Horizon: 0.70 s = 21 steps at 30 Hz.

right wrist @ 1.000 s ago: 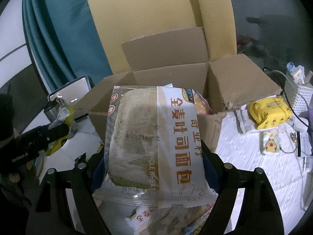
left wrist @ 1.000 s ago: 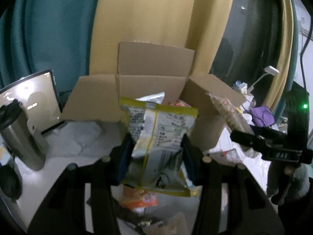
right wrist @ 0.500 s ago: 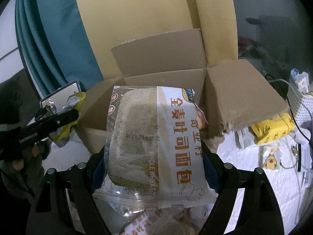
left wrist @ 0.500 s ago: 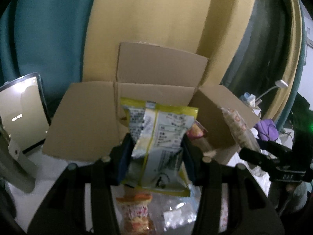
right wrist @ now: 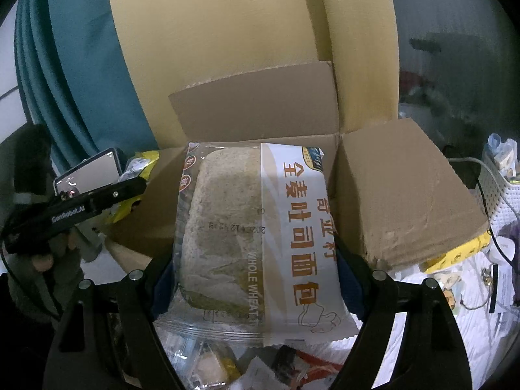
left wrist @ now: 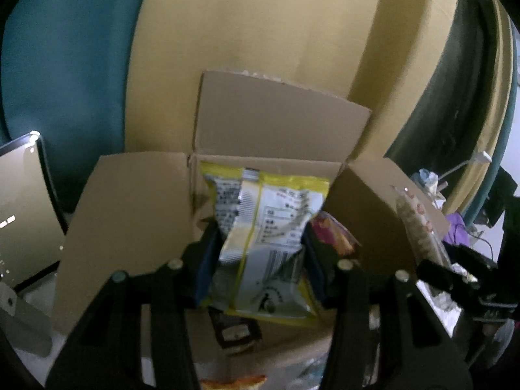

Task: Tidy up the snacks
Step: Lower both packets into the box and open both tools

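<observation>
— Yellow and teal curtains (left wrist: 260, 32) hang behind an open cardboard box (left wrist: 279, 120), its flaps spread. What does each gripper carry?

— In the left wrist view, the left gripper (left wrist: 260, 253) has its jaws pinching a yellow-and-white snack packet (left wrist: 263, 237), held upright between them, its top edge at 12 o'clock against the box's back wall.

— And the other?

— The right gripper (right wrist: 256, 279) has its jaws pressed on both sides of a whole wheat bread pack (right wrist: 253, 234), which stands between them in front of the box opening.

— Do the two see each other?

— From the right wrist, the left gripper shows at 9 o'clock. Loose snack wrappers (right wrist: 247, 367) lie on the white surface (right wrist: 455, 318) at 6 o'clock; a white basket (right wrist: 503, 191) sits at 3 o'clock.
</observation>
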### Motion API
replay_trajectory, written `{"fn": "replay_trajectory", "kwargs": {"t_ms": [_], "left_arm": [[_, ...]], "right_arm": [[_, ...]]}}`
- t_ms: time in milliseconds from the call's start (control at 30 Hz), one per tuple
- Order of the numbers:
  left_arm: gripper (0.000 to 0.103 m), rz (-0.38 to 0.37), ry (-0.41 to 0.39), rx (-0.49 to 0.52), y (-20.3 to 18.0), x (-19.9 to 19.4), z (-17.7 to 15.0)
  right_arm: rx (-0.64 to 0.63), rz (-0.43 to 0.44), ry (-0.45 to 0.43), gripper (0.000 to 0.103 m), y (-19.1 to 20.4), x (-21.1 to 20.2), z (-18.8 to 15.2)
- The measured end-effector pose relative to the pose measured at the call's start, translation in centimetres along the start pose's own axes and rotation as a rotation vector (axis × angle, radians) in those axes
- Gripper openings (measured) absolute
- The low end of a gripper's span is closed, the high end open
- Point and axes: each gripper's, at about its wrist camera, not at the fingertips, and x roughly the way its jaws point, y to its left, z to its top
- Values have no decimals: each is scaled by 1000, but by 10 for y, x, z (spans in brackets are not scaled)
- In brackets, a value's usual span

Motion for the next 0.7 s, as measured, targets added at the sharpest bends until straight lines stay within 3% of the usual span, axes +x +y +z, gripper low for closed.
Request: {"fn": "replay_trajectory", "kwargs": {"t_ms": [100,167,267,700], "left_arm": [[59,0,1,-21,5,8,7],[72,-5,-15,-35,8,8,10],[81,4,-34,-56,17,5,12],[82,31,-107,-50,45,-38,8]], "right_arm": [[1,-6,-5,85,2,5,5],[0,-8,-11,85,3,8,10],[-2,-3,-20,85,7,17,18],[25,42,-31,86,44,67,38]]}}
